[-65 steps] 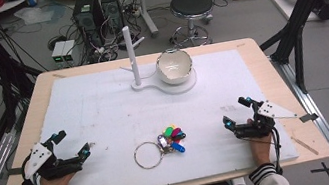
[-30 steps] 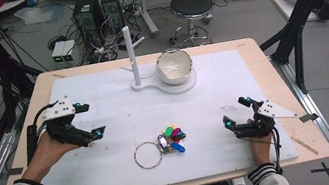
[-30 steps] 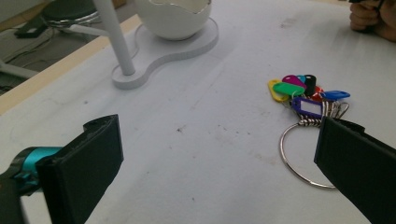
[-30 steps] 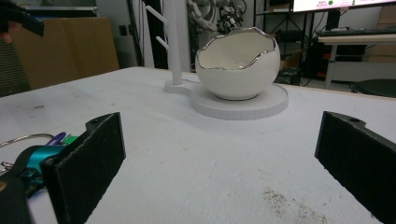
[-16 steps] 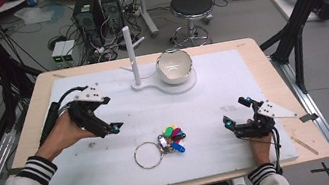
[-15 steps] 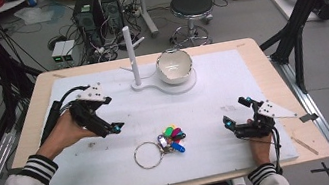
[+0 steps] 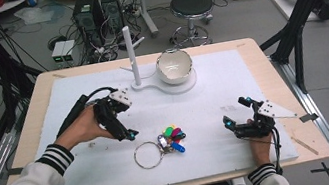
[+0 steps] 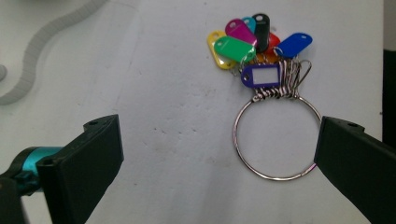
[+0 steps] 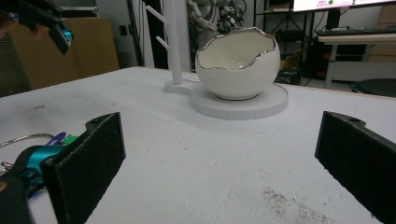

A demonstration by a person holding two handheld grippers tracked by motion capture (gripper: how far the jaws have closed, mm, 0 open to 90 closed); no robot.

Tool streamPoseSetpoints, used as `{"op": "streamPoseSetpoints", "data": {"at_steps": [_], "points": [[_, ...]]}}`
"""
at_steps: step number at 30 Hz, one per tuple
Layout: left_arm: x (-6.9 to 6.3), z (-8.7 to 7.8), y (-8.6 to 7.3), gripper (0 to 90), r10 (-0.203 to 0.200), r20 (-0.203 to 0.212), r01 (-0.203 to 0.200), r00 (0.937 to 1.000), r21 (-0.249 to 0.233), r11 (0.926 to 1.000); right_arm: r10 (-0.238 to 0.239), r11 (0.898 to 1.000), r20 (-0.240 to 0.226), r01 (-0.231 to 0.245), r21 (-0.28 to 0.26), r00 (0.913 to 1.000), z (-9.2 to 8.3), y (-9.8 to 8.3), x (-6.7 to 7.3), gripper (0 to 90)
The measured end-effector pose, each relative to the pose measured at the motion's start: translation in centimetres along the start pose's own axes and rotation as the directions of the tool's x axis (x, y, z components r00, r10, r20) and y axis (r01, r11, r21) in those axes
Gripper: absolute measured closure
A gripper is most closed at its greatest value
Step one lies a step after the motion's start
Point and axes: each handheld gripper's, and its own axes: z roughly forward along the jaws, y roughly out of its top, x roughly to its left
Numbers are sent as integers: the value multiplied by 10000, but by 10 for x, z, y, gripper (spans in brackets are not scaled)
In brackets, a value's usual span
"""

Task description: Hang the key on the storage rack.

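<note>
Hovering above the desk [image 7: 232, 86] with its fingers spread wide and grasping nothing, the left gripper [image 7: 125, 129] is pointing down at the key ring [image 7: 148, 154], which is lying flat on the white mat near the front edge, coloured tags [image 7: 172, 136] fanned at its far side. The right gripper [image 7: 237, 113] is resting low at the right, fingers likewise released, facing the white bowl [image 7: 174, 65].

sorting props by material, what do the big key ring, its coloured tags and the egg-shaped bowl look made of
Key ring: thin, shiny silver wire, most likely steel.
Tags: glossy, brightly coloured, probably plastic; the purple tag has a white label window.
Bowl: smooth glossy white with a jagged silver-edged rim, looks like glazed ceramic, though plastic cannot be ruled out.
</note>
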Motion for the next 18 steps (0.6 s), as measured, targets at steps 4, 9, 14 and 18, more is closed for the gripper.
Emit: {"op": "streamPoseSetpoints", "data": {"at_steps": [4,9,14,18], "points": [[-2,14,4,18,11,-41,-8,10000,761,9971,13,10000,-3,-13,1,10000,0,0,0,12],[-4,25,8,18,39,0,-38,10000,1263,9920,-11,10000,1,11,-19,10000,0,0,0,12],[-5,32,10,20,40,32,-44,10000,1566,9877,5,10000,0,-5,1,10000,0,0,0,12],[-6,38,13,89,6,122,-28,9999,1795,9838,-43,10000,16,43,-51,10000,0,0,-1,12]]}}
